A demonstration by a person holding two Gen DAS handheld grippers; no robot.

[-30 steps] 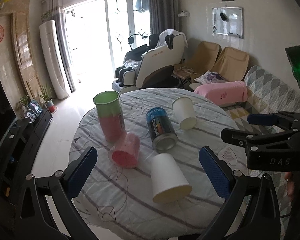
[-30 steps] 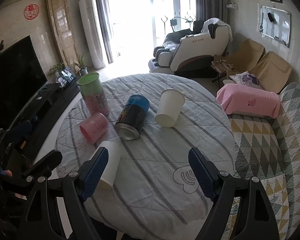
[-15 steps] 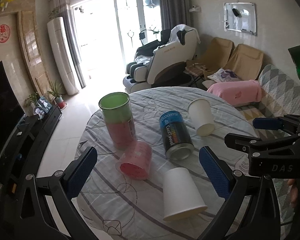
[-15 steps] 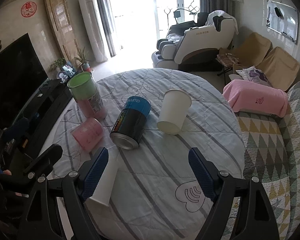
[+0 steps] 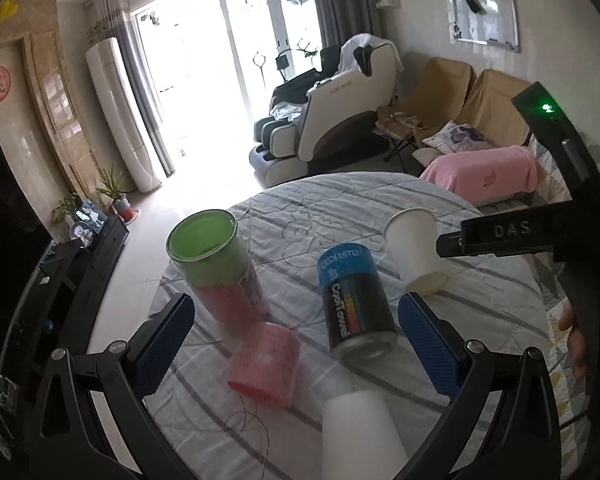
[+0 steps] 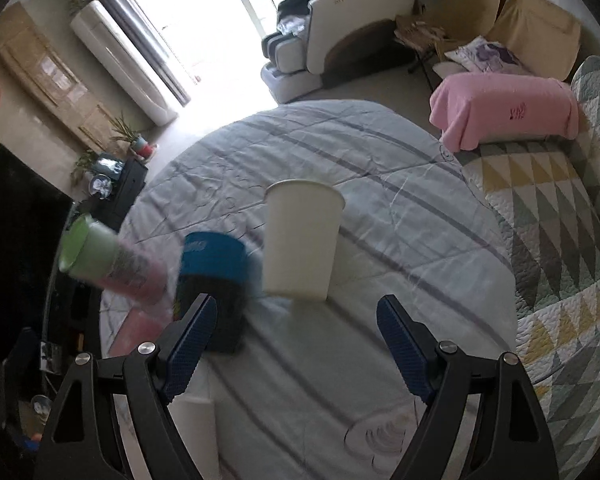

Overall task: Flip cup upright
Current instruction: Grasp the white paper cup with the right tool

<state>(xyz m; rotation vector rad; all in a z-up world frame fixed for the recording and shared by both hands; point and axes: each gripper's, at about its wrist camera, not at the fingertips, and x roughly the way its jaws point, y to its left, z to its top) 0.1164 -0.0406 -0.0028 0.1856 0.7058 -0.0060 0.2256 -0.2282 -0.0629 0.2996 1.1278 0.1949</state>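
Note:
A white paper cup (image 6: 300,242) stands upside down on the round table (image 6: 400,208), just ahead of my open right gripper (image 6: 296,344); it also shows in the left wrist view (image 5: 418,254). A second white paper cup (image 5: 360,436) lies on its side near my open left gripper (image 5: 296,348), low between its fingers; it shows in the right wrist view (image 6: 192,432) too. A pink cup (image 5: 266,364) lies on its side beside it. Both grippers are empty.
A blue and black can (image 5: 354,304) lies on its side mid-table. A tall green-topped pink canister (image 5: 216,268) stands at the left. A sofa with a pink blanket (image 6: 504,112) is at the right, a TV cabinet (image 5: 80,264) at the left.
Both grippers have moved forward over the table. The right gripper has dropped closer to the upside-down white cup. The lying white cup has slid lower in the left wrist view.

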